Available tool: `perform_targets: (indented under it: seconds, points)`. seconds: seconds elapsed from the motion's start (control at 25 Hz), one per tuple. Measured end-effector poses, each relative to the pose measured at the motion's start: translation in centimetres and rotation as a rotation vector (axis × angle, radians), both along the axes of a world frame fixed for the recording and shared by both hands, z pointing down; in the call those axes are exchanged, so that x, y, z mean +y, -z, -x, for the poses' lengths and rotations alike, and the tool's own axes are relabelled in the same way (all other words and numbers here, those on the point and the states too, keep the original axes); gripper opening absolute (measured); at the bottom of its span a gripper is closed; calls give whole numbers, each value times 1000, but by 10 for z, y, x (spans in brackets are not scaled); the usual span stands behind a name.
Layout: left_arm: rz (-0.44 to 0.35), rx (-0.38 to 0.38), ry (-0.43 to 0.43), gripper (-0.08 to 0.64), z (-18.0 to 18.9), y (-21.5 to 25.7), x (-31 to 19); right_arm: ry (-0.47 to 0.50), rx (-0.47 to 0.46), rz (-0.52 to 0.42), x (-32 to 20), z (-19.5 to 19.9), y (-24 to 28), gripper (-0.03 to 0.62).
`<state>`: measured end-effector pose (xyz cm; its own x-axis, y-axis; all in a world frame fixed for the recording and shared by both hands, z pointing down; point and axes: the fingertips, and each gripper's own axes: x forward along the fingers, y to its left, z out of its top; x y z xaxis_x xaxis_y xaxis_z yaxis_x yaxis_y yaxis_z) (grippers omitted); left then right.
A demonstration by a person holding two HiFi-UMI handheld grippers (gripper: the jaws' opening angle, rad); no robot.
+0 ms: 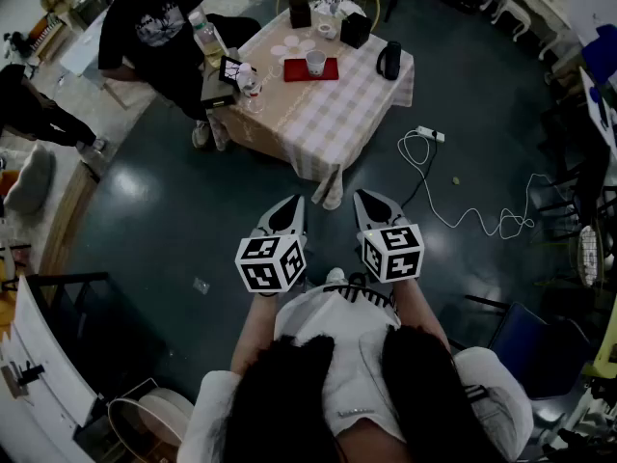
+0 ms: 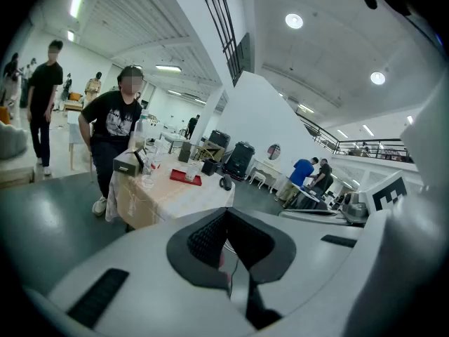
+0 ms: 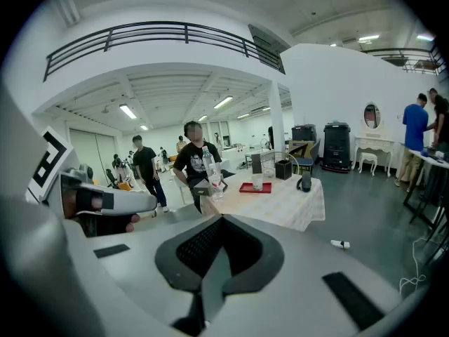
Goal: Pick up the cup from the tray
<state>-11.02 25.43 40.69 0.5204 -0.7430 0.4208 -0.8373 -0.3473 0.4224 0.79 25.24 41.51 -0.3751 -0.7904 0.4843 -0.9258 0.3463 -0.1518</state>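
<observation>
A white cup stands upright on a red tray on the table with a checked cloth, far ahead of me. Both grippers are held close to my body, well short of the table. My left gripper and right gripper point towards it, jaws together and nothing between them. In the left gripper view the shut jaws fill the foreground, with the cup and tray small beyond. The right gripper view shows the shut jaws, the cup and the tray.
A person in a black T-shirt sits at the table's left side. On the table are a water bottle, a glass, a black jug and dark boxes. A power strip with white cable lies on the floor.
</observation>
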Motion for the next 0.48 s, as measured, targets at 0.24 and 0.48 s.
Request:
perform_targets:
  seconds: [0.24, 0.48]
  points:
    - [-2, -6, -3, 6, -4, 1, 1, 6, 4, -1, 3, -1, 0, 6]
    - [4, -8, 3, 6, -11, 0, 2, 15, 2, 2, 4, -7, -1, 6]
